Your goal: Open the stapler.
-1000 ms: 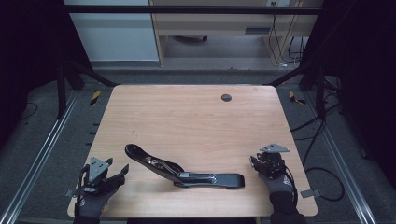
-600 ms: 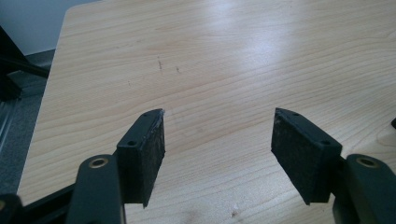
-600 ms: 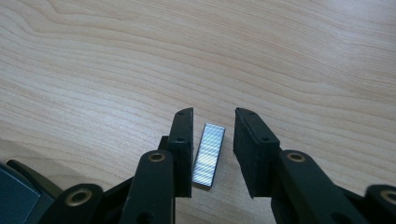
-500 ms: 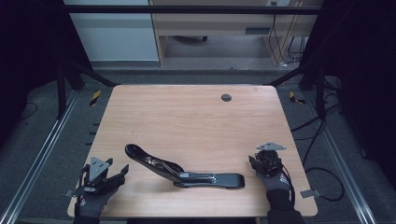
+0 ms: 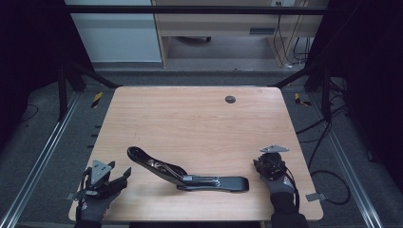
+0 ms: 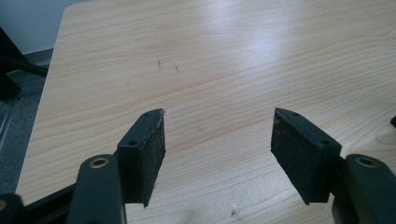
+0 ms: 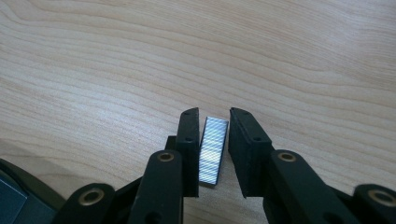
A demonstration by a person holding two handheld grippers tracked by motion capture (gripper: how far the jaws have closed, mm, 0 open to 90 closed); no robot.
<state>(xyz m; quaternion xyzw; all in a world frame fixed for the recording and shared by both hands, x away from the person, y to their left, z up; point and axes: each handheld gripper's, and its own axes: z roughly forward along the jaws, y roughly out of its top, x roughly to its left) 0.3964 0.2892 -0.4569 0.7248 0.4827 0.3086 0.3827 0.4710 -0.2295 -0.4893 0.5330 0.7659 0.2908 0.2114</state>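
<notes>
Between the two black jaws of the right gripper [image 7: 214,122] lies a strip of staples [image 7: 212,150], a small flat bar of silvery metal with fine ridges across it. The jaws have just been closing on it and now stand narrow; the left pad seems to touch the strip, while a thin gap remains at the other side, so a firm grip cannot be told. The near end of the strip is partly hidden under the jaws. In the high view the strip is too small to make out. It rests on the wooden table [image 5: 190,123] near the front right edge. A long black stapler [image 5: 187,173] lies opened flat near the front middle. The left gripper [image 6: 218,135] stands wide open over bare wood, holding nothing.
</notes>
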